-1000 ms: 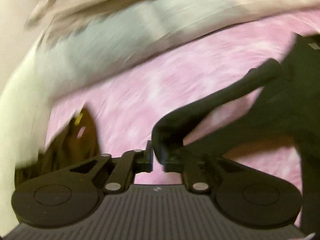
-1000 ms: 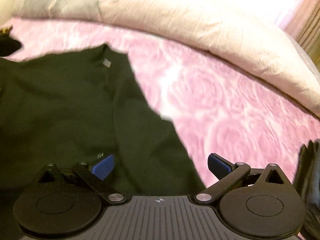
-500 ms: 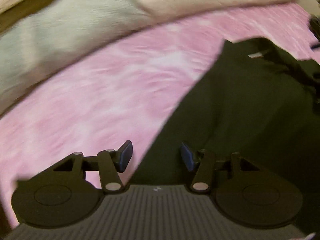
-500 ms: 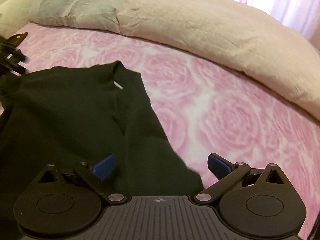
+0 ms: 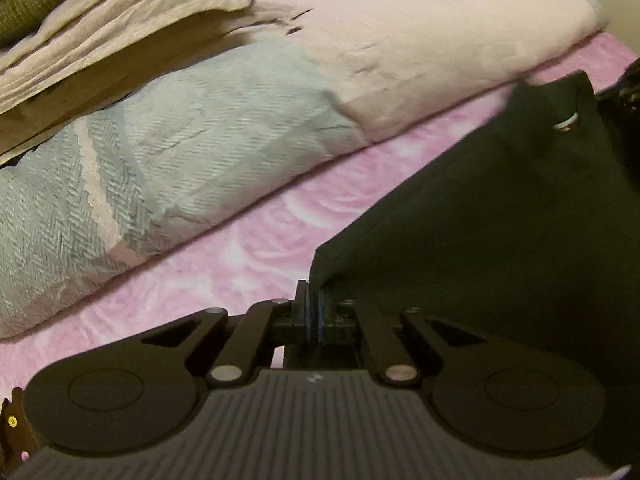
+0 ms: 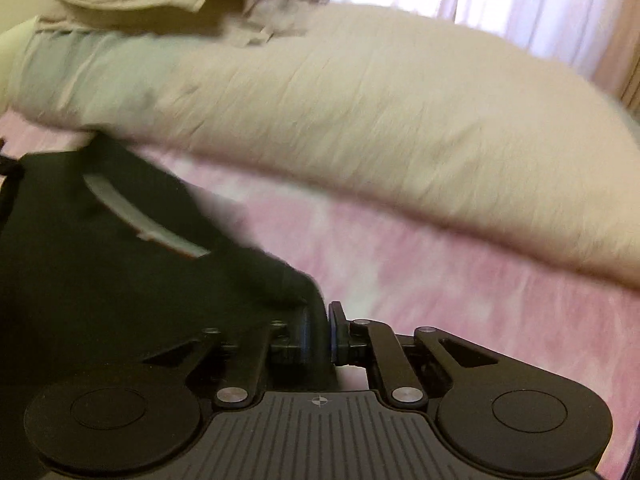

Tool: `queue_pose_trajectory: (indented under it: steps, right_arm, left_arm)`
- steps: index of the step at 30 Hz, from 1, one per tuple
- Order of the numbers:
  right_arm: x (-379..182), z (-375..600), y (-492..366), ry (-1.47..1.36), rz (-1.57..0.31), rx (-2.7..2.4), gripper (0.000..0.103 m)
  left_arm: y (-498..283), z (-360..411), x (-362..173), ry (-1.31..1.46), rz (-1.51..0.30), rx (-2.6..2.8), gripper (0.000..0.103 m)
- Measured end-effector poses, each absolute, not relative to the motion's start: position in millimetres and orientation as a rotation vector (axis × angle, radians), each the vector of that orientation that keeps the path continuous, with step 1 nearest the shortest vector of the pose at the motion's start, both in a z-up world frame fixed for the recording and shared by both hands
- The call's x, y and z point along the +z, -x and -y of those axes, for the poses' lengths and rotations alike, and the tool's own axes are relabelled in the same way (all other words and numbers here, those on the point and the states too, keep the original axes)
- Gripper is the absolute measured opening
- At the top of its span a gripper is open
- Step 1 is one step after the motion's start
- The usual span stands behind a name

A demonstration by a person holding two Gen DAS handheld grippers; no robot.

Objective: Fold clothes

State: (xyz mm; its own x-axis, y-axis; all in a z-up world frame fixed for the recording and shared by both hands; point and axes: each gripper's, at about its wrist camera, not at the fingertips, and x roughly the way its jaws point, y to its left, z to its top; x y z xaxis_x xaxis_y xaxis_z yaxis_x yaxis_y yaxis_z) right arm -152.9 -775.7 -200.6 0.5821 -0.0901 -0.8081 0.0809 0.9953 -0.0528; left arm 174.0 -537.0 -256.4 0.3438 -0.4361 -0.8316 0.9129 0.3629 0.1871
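- Now left gripper (image 5: 314, 312): jaws closed, pinching corner of dark garment (image 5: 500, 220).
- Right gripper (image 6: 318, 332): jaws closing, dark garment edge clamped between.
- Dark garment spread on pink rose bedsheet (image 5: 248, 256), white neck label (image 6: 140, 216) showing.
- Beige duvet (image 6: 380, 120) behind, near garment's far edge.

At lower centre we find our left two-finger gripper (image 5: 313, 314) closed on a corner of the dark, near-black fabric garment (image 5: 500, 232), which fills the right of the frame. It lies on a pink rose-patterned bedsheet (image 5: 248, 256). Upper left, a cream and pale blue textured duvet (image 5: 200, 128) carries folded beige linens (image 5: 120, 24).
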Motion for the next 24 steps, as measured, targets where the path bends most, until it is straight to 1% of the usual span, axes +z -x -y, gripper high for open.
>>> queue_pose_trajectory:
  steps: [1, 2, 3, 4, 5, 9, 13, 17, 20, 23, 24]
  right_arm:
    - [-203.5, 782.8, 144.9, 0.007, -0.933, -0.122, 0.01]
    - [-208.1, 788.9, 140.2, -0.013, -0.943, -0.172, 0.044]
    - [-212.5, 795.0, 135.9, -0.034, -0.952, -0.222, 0.068]
    - [-212.9, 799.4, 138.3, -0.081, -0.94, -0.254, 0.097]
    - [-209.6, 802.3, 147.7, -0.133, -0.894, -0.261, 0.097]
    - [-210.6, 796.7, 192.8, -0.249, -0.888, -0.228, 0.097]
    - [-228.8, 783.2, 268.7, -0.418, -0.964, -0.19, 0.097]
    - [-254.1, 793.1, 364.1, -0.532, -1.072, -0.365, 0.097]
    - [-238.1, 803.7, 431.9, -0.59, -1.041, -0.525, 0.097]
    - [-210.0, 802.8, 496.7, -0.66, -0.937, -0.616, 0.097]
    - [-204.5, 800.7, 512.6, -0.661, -0.932, -0.646, 0.097]
  left_arm:
    - [-177.6, 542.8, -265.2, -0.739, -0.799, -0.965, 0.009]
    - [-177.1, 544.2, -270.7, -0.736, -0.813, -0.941, 0.018]
    - [-176.6, 545.6, -276.2, -0.733, -0.828, -0.918, 0.025]
    - [-176.1, 547.1, -281.7, -0.73, -0.842, -0.894, 0.027]
    - [-174.3, 547.4, -285.9, -0.729, -0.85, -0.874, 0.028]
    - [-142.9, 529.5, -276.9, -0.726, -0.801, -0.891, 0.028]
    - [-98.4, 517.7, -283.8, -0.75, -0.863, -1.028, 0.029]
    - [-61.1, 506.2, -308.2, -0.847, -0.956, -1.055, 0.029]
    - [-40.8, 502.8, -301.3, -0.873, -0.931, -1.041, 0.029]
    - [-14.9, 506.1, -288.5, -0.874, -0.922, -1.063, 0.029]
    - [-3.3, 509.8, -283.0, -0.876, -0.917, -1.089, 0.029]
